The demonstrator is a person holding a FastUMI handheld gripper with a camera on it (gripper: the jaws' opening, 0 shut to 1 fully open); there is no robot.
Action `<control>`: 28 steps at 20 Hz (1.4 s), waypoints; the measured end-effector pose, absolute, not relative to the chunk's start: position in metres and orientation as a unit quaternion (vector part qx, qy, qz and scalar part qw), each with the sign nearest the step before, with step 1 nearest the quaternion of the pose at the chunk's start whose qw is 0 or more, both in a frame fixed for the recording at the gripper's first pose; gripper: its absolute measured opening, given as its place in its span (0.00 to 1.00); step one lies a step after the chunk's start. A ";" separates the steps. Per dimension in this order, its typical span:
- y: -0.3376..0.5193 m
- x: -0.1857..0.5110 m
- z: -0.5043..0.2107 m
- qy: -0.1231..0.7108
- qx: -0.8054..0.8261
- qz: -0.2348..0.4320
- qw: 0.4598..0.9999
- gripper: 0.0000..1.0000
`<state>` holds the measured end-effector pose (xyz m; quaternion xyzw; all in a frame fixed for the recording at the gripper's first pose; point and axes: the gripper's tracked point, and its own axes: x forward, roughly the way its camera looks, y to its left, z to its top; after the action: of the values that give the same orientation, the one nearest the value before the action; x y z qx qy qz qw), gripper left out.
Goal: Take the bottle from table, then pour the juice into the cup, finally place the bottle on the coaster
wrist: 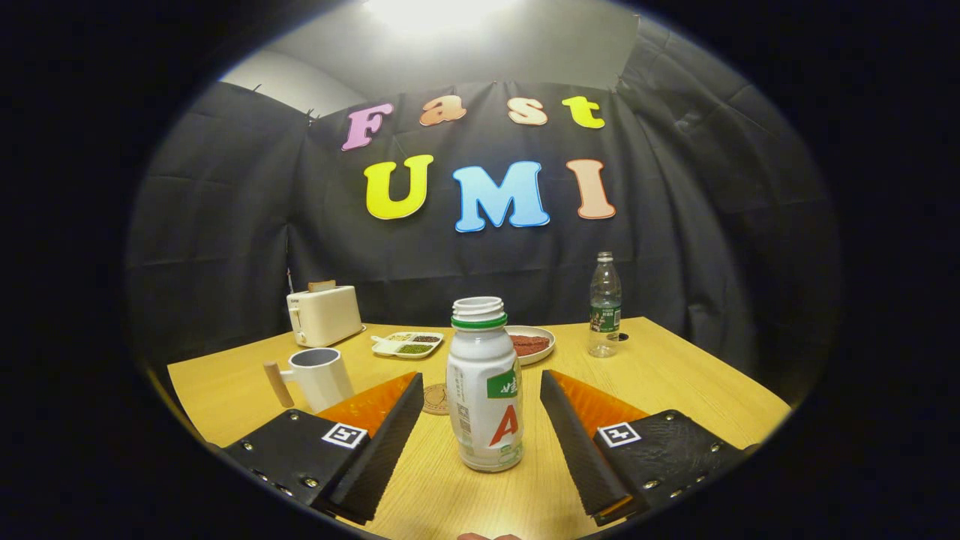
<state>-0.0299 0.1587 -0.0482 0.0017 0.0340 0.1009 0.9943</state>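
Pale wood grain covers the table (675, 375), which stands against the booth's black cloth wall (225, 225). The gripper (480, 390) hovers low over the near part of the table with its fingers spread wide, touching nothing. The white bottle (485, 390) stands upright between the fingers with its cap off, a clear gap on each side. It has a green ring under its open neck and a red letter on its front. A cream toaster (324, 315) sits far back beyond the left finger. Nearer, just beyond that same finger, stands the white cup (319, 377) with its wooden handle pointing away from the bottle. A clear plastic bottle (604, 304) stands upright at the far right of the table. A round plate (536, 343) of reddish grains lies behind the white bottle, beside a divided tray (409, 344) holding small portions of grains. The round coaster (435, 400) lies flat just left of the white bottle, partly hidden by it.
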 end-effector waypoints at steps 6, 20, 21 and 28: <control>0.167 -0.003 -0.063 0.039 0.000 0.075 0.996 0.96; 0.174 0.031 -0.064 0.044 -0.057 0.059 0.996 0.75; 0.178 0.032 -0.061 0.045 -0.066 0.066 0.995 0.75; 0.210 0.034 -0.038 0.039 -0.166 0.108 0.979 0.75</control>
<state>0.0339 0.2102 -0.0381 -0.1655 0.0391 0.1083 0.9795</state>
